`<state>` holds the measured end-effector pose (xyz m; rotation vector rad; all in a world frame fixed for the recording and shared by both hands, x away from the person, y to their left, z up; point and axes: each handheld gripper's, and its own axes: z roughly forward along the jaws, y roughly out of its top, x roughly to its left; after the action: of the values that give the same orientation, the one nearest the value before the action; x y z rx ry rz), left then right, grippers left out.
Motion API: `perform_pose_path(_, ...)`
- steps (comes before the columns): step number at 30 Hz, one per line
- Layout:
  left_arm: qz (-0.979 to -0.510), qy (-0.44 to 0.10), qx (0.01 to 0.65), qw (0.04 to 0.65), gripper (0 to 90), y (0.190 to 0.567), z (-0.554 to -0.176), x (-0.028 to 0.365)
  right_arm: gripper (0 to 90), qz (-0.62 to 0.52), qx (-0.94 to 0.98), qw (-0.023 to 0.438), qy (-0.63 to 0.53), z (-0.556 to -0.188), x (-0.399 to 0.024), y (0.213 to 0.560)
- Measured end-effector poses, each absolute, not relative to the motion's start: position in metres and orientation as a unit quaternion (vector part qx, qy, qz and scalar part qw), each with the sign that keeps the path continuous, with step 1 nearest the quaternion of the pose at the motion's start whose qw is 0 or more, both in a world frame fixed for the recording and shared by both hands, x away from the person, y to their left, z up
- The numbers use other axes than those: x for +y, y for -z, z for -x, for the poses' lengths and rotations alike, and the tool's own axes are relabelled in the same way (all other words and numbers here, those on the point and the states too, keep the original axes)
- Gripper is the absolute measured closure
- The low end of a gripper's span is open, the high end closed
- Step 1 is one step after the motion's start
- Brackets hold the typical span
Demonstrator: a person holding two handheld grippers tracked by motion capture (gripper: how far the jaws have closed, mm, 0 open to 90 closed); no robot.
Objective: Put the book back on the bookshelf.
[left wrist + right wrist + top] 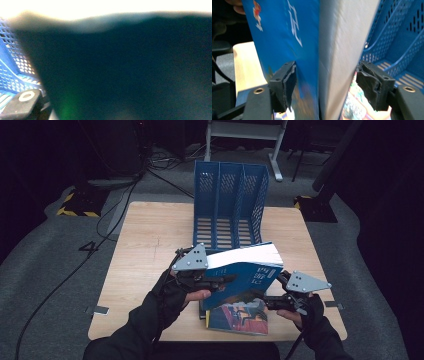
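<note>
**A:** so where was the thick blue book (248, 270) at that point? still flat?

**B:** nah, it was off the bench (145, 250), tilted, page edges facing up, right in front of the blue file rack (230, 202), which stood at the far side. Another book with a colorful cover (239, 316) lay flat on the bench underneath it, near the front edge.

**A:** who had hold of it?

**B:** both sides. The left gripper (200, 272) was at the book's left end. Its own view was mostly a dark blur with a bit of rack (15, 67) on the left, so I couldn't tell how its jaws stood. The right gripper (324, 87) straddled the book's lower right corner, one jaw on the blue cover (287, 37), the other on the page-side, that pad looking slightly off the paper.
</note>
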<state>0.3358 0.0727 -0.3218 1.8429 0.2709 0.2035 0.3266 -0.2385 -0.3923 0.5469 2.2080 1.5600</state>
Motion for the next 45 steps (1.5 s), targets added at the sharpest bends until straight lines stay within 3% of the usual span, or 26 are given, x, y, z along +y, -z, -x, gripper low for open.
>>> perform_pose_path(6, -0.792, -0.089, 0.119, 0.593, 59.6, 0.322, -0.337, 0.072, 27.7, -0.210, 0.818, 0.185, -0.503, -0.335, -0.264, 0.406)
perform_pose_path(23, -0.786, -0.090, 0.123, 0.599, 59.3, 0.324, -0.338, 0.072, 28.4, -0.364, 0.823, 0.192, -0.391, -0.372, -0.347, 0.478)
perform_pose_path(32, -0.787, -0.095, 0.127, 0.596, 59.7, 0.323, -0.338, 0.072, 27.2, -0.399, 0.819, 0.195, -0.364, -0.381, -0.362, 0.499)
perform_pose_path(45, -0.794, -0.084, 0.172, 0.577, 60.5, 0.314, -0.356, 0.066, 26.3, -0.417, 0.811, 0.191, -0.363, -0.383, -0.365, 0.504)
